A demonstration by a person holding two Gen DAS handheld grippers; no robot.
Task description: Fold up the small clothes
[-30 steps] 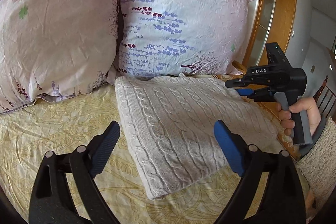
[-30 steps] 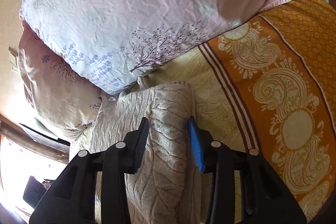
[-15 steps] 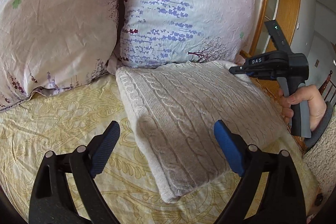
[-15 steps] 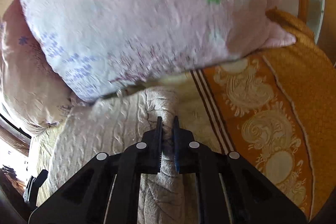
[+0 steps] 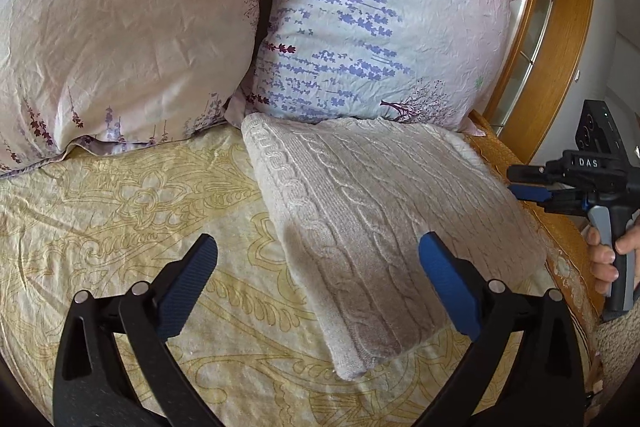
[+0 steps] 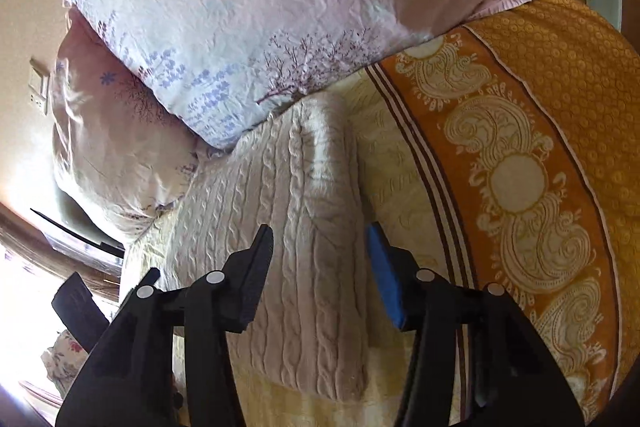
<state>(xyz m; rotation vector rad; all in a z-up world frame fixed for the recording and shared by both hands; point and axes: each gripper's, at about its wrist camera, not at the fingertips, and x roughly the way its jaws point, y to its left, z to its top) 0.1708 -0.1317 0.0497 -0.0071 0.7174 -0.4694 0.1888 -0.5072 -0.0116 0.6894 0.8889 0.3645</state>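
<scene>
A folded cream cable-knit sweater [image 5: 372, 211] lies on the yellow bedspread, its far edge against the pillows. It also shows in the right wrist view [image 6: 296, 227]. My left gripper [image 5: 316, 279] is open and empty, hovering above the sweater's near left edge. My right gripper [image 6: 320, 259] is open and empty, its fingers straddling the sweater's right side without holding it. In the left wrist view the right gripper [image 5: 532, 187] sits just off the sweater's right edge.
Two floral pillows [image 5: 372, 19] [image 5: 120, 35] stand against the headboard behind the sweater. An orange patterned border [image 6: 520, 187] of the bedspread runs along the right bed edge. A wooden frame [image 5: 520, 27] stands beyond it.
My right gripper closed on the sweater's right edge, then opened and drew back to the right, clear of it. The sweater now lies flat. The left gripper stayed open.
</scene>
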